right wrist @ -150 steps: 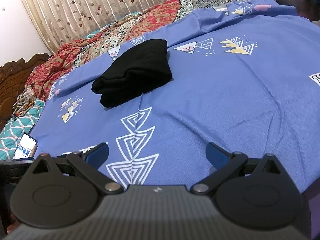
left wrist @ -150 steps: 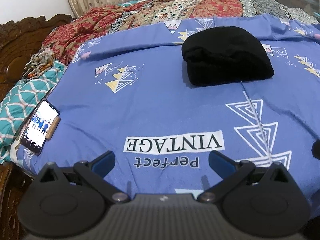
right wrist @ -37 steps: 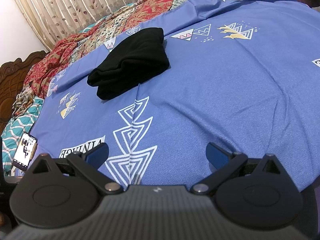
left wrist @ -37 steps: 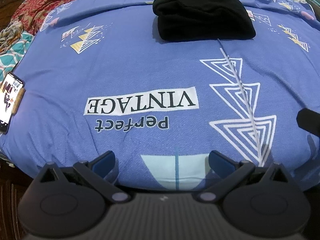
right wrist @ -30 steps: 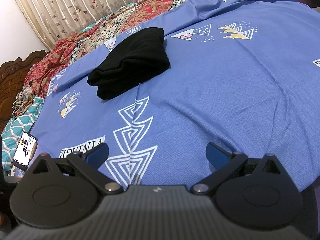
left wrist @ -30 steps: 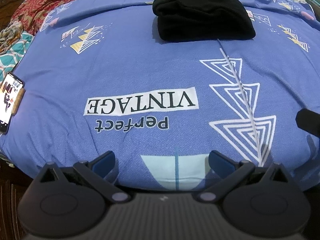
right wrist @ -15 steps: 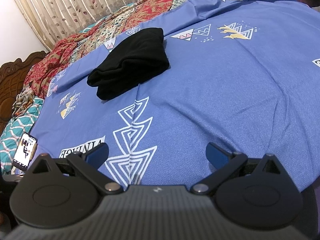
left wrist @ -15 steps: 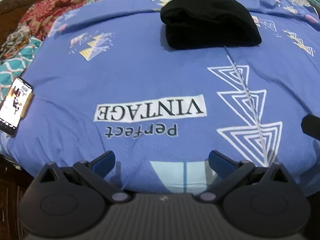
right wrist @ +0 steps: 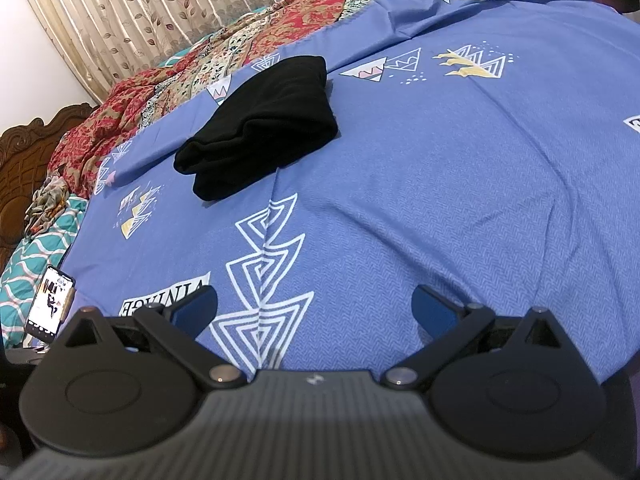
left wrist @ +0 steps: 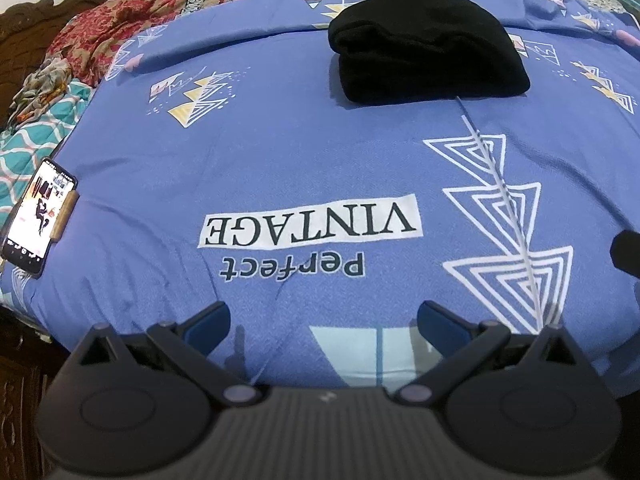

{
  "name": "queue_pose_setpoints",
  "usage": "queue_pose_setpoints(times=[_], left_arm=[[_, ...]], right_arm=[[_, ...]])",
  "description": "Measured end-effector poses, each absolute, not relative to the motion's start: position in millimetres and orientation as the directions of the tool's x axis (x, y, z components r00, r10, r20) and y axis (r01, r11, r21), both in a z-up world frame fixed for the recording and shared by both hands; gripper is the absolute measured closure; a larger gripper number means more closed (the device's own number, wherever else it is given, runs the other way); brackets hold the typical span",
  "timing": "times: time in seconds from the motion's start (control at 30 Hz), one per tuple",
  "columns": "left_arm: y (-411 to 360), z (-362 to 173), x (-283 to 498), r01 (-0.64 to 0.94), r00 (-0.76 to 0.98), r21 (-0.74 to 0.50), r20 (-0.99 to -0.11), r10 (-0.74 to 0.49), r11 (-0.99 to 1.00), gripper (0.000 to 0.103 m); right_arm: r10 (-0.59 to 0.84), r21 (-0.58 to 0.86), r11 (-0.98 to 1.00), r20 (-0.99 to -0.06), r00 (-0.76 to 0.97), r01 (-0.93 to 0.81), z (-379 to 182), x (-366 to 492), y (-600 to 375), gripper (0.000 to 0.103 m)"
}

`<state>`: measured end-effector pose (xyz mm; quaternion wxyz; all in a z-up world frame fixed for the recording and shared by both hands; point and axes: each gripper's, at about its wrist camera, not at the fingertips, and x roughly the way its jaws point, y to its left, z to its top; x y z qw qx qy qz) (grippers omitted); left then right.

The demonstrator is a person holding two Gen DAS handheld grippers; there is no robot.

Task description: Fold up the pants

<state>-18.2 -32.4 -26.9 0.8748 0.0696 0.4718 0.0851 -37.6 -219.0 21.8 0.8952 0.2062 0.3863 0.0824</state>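
The black pants (left wrist: 426, 46) lie folded in a compact stack on the blue printed bedsheet (left wrist: 280, 152), far from both grippers. They also show in the right wrist view (right wrist: 264, 128), up and to the left. My left gripper (left wrist: 322, 322) is open and empty, held over the bed's near edge. My right gripper (right wrist: 314, 306) is open and empty, also at the near edge, to the right of the left one. A dark part of the right gripper (left wrist: 626, 250) shows at the left wrist view's right edge.
A phone (left wrist: 38, 216) with a lit screen lies at the bed's left edge, also in the right wrist view (right wrist: 50, 304). Red patterned blankets (left wrist: 120, 28) and a teal cloth (left wrist: 28, 148) lie at the back left. A wooden headboard (right wrist: 24, 152) and curtains (right wrist: 160, 8) stand behind.
The left gripper's view has tilted up and drawn back a little, so the pants sit lower in its frame. The right gripper has held still. Both stay open.
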Motion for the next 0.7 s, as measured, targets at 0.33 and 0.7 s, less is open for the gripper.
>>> queue_pose_setpoints(times=[0.33, 0.7], left_arm=[[-29.6, -25.6, -17.5, -0.111, 0.545, 0.211, -0.805, 0.237, 0.971, 0.0], [-30.5, -24.7, -18.3, -0.112, 0.552, 0.22, -0.797, 0.245, 0.969, 0.0]], right_arm=[[0.308, 0.434, 0.901, -0.658, 0.687, 0.012, 21.7, -37.9, -218.7, 0.0], [0.308, 0.434, 0.901, -0.658, 0.687, 0.012, 21.5, -37.2, -219.9, 0.0]])
